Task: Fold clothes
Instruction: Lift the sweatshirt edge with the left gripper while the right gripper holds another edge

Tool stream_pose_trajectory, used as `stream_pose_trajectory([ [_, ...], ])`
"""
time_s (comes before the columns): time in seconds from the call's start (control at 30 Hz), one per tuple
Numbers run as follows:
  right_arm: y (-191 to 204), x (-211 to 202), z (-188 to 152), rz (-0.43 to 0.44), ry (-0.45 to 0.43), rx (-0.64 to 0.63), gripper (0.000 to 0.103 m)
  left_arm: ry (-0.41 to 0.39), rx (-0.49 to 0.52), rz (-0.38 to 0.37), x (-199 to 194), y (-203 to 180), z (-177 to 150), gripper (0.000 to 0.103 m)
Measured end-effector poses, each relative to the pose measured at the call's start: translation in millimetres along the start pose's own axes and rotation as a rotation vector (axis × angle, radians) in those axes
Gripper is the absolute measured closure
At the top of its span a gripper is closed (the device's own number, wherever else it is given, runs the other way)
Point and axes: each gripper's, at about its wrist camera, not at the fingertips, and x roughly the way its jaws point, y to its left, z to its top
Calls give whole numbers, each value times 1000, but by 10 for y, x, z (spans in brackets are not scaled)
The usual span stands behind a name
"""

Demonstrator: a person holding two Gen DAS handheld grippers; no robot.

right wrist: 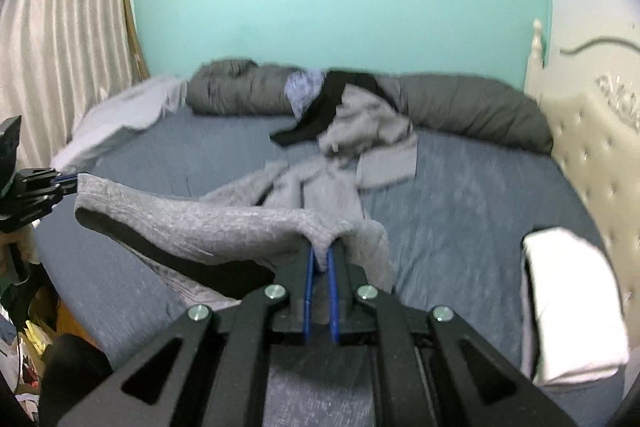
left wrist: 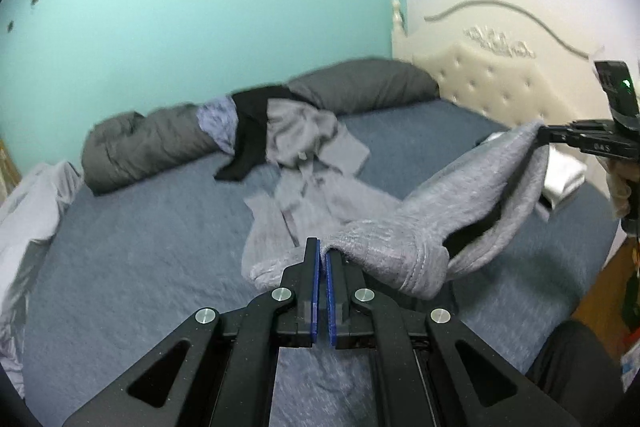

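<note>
A fuzzy grey garment [left wrist: 432,211] hangs stretched between both grippers above the blue bed [left wrist: 140,259]; its lower part trails on the bed. My left gripper [left wrist: 323,251] is shut on one edge of it. My right gripper [right wrist: 320,255] is shut on the other edge [right wrist: 224,223]. The right gripper also shows at the right of the left wrist view [left wrist: 544,133], and the left gripper at the left of the right wrist view [right wrist: 66,183]. A pile of clothes [left wrist: 288,131], grey, black and patterned blue, lies further back on the bed.
A rolled dark grey duvet [left wrist: 160,143] lies along the teal wall. A folded white item [right wrist: 572,307] sits on the bed by the cream tufted headboard [left wrist: 492,83]. A pale sheet [left wrist: 28,211] lies bunched at the left. A curtain [right wrist: 60,47] hangs at the far left.
</note>
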Motion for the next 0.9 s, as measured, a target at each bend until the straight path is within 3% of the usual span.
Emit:
stream_pose_trajectory([
  [0.57,411,-1745,1701,-1,-319,-63,97,-234,1,120,-1556,295,1583,101],
  [0.73,524,-2200,1920,12,-391,-86,97,-295,13,132,-2074,269,1795,101],
  [0.9,531,-2492,1916,28,-420,-89,97,-333,11,110,-2450,204,1859,101],
])
